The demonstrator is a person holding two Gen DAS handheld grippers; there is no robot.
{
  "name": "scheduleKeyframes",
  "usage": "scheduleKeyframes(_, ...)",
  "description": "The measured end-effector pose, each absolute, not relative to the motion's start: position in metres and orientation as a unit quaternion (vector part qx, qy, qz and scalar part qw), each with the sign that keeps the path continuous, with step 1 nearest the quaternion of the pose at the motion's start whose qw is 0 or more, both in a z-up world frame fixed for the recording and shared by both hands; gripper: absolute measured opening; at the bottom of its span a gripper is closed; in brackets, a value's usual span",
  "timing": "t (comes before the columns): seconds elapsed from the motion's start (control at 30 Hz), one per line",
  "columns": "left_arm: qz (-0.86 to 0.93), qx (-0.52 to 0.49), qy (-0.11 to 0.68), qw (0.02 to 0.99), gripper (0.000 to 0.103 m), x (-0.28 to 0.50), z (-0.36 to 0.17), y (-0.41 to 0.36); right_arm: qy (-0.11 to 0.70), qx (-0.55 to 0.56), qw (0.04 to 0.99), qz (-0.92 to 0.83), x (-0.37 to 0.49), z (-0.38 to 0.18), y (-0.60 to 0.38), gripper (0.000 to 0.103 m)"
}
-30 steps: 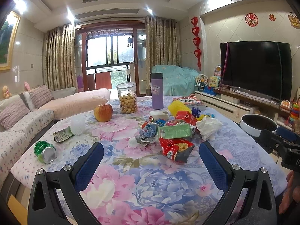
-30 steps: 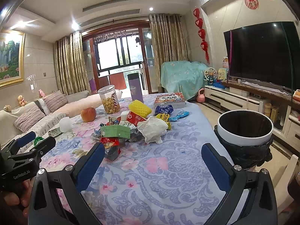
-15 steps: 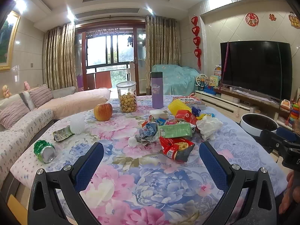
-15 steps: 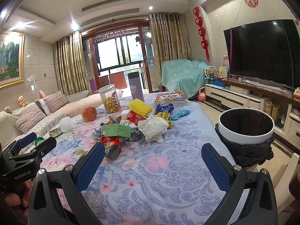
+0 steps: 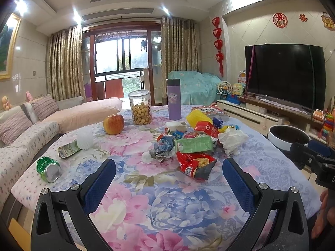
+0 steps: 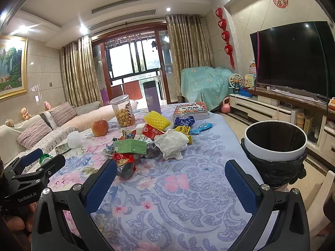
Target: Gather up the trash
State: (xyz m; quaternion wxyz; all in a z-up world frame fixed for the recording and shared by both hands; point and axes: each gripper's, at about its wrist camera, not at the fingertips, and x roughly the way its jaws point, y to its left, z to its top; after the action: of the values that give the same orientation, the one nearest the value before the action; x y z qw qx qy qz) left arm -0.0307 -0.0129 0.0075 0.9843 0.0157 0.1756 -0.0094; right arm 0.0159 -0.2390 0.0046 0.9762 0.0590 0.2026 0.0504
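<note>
A heap of trash lies mid-table: a red snack bag (image 5: 195, 165), a green carton (image 5: 193, 144), crumpled white paper (image 5: 232, 139) (image 6: 172, 143), a yellow foam net (image 6: 157, 121) and foil wrappers. A crushed green can (image 5: 48, 169) and a flattened carton (image 5: 68, 148) lie at the left edge. A white bin with a black liner (image 6: 274, 144) stands off the table's right side. My left gripper (image 5: 168, 176) is open and empty, short of the red bag. My right gripper (image 6: 170, 178) is open and empty over bare cloth before the white paper.
An apple (image 5: 113, 123), a snack jar (image 5: 142, 109), a purple flask (image 5: 174, 102) and a stack of books (image 6: 191, 109) stand on the floral tablecloth (image 5: 167, 209). A sofa (image 5: 25, 133) runs along the left. A TV cabinet (image 6: 272, 108) lines the right wall.
The right gripper has edged slightly forward toward the pile. The left gripper has barely moved. Both stay open.
</note>
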Motion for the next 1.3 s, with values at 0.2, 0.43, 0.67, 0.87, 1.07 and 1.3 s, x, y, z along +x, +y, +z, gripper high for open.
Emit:
scheduleKeyframes(0.2, -0.011, 0.015, 0.179, 0.984, 0.102, -0.028, 0.006, -0.013, 0.207, 0.065, 0.975, 0.053, 0.019, 0.005, -0.24, 0.103)
scheduleKeyframes(0.43, -0.016, 0.006, 0.196, 0.98, 0.102, -0.02, 0.001, -0.01, 0.215, 0.069, 0.973, 0.055, 0.023, 0.002, -0.241, 0.103)
scheduleKeyframes(0.67, -0.023, 0.018, 0.213, 0.977, 0.102, -0.009, -0.004, -0.012, 0.234, 0.075, 0.967, 0.067, 0.041, -0.001, -0.243, 0.103)
scheduleKeyframes(0.87, -0.03, 0.017, 0.243, 0.97, 0.102, 0.015, -0.013, -0.011, 0.266, 0.096, 0.957, 0.066, 0.067, -0.009, -0.252, 0.103)
scheduleKeyframes(1.07, -0.041, 0.019, 0.286, 0.957, 0.096, 0.05, -0.026, -0.015, 0.305, 0.11, 0.943, 0.077, 0.098, -0.028, -0.256, 0.101)
scheduleKeyframes(1.3, -0.05, 0.011, 0.331, 0.942, 0.087, 0.093, -0.036, -0.022, 0.347, 0.118, 0.926, 0.086, 0.139, -0.044, -0.255, 0.085)
